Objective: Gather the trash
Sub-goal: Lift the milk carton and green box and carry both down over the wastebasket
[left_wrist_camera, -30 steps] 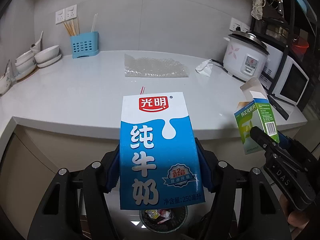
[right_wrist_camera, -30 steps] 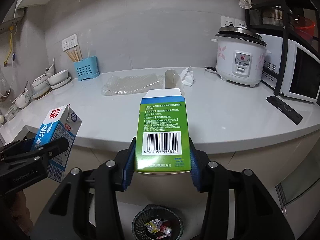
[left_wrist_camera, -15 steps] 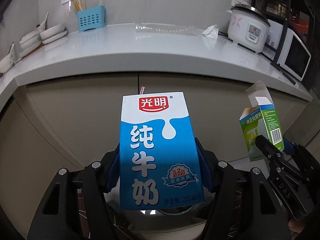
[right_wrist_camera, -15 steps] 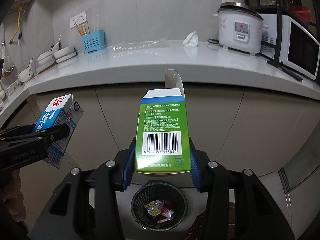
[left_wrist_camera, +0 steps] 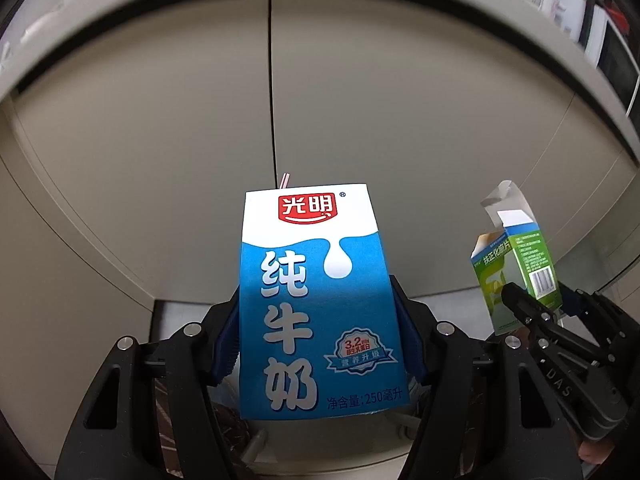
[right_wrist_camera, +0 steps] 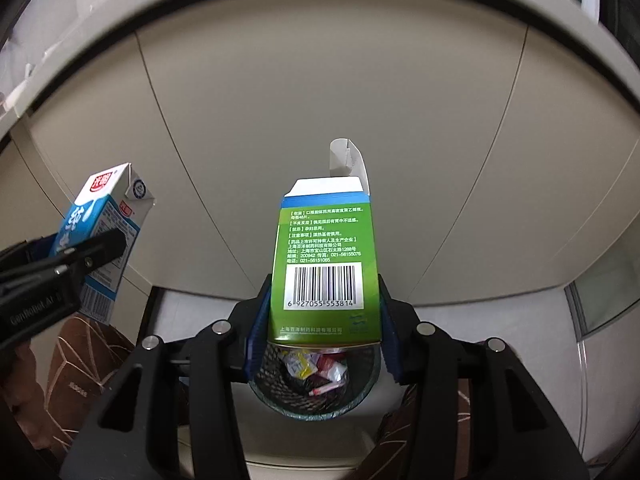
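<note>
My left gripper (left_wrist_camera: 318, 344) is shut on a blue and white milk carton (left_wrist_camera: 316, 296) with a straw at its top; the same milk carton (right_wrist_camera: 104, 236) shows at the left of the right wrist view. A green medicine box (right_wrist_camera: 324, 264) with an open top flap and a barcode is clamped in my right gripper (right_wrist_camera: 320, 320), and this green box (left_wrist_camera: 516, 268) appears at the right of the left wrist view. Directly below the green box sits a black mesh waste bin (right_wrist_camera: 316, 384) holding several wrappers. Both grippers hang low in front of the beige cabinet doors (right_wrist_camera: 320, 100).
The white counter edge (left_wrist_camera: 120, 20) curves overhead. A microwave (left_wrist_camera: 612, 48) shows at the upper right. The floor below has a white strip (right_wrist_camera: 200, 312) and brown patterned tiles (right_wrist_camera: 80, 360). A glass-fronted panel (right_wrist_camera: 608, 288) stands at the right.
Both grippers sank with their boxes from countertop height to in front of the cabinet doors. The counter top has slid out of sight and the bin has grown larger under the green box.
</note>
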Demonstrator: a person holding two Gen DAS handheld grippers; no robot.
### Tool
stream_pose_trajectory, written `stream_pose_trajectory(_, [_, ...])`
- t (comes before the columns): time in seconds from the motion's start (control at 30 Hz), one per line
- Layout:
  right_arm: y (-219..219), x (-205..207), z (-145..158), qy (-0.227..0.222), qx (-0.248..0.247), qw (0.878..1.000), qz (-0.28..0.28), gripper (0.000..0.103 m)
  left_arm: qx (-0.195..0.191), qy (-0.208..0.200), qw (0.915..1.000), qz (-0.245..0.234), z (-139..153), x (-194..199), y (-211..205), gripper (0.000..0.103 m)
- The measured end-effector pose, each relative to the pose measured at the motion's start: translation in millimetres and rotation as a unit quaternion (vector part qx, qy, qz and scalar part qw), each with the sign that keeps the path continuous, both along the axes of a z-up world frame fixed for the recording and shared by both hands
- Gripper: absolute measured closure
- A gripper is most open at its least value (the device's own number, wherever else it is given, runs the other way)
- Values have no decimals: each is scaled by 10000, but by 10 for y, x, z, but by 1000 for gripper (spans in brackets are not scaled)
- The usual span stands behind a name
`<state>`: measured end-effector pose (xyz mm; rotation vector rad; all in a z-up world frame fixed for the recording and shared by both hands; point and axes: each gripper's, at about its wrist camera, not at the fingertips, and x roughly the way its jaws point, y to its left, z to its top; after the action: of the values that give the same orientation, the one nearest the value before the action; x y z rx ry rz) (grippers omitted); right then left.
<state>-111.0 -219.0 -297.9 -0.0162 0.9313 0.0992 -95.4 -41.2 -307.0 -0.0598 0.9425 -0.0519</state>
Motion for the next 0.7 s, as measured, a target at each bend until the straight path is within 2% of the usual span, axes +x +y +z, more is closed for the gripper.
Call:
stream_pose_trajectory(0.27, [58,276,-784,742,-39,9972,8,59,-56,533,9985,-124,-846,270,-56,40])
stream_pose_trajectory(0.4, [92,369,-1164,1062,-232,9941,-40,59,-168,814,9964,-188,-1251,362,-91,40])
stream_pose_trajectory(0.6, [16,548,-1558,1575,-166,9871,-251,59,-203,1104,9929,-396,-1739,493,-183,40])
stream_pose_trajectory(0.7, [39,623,-1721,1741,-150,9843,-266,59,-190,1394,9893,-380,-2052,634,-207,40])
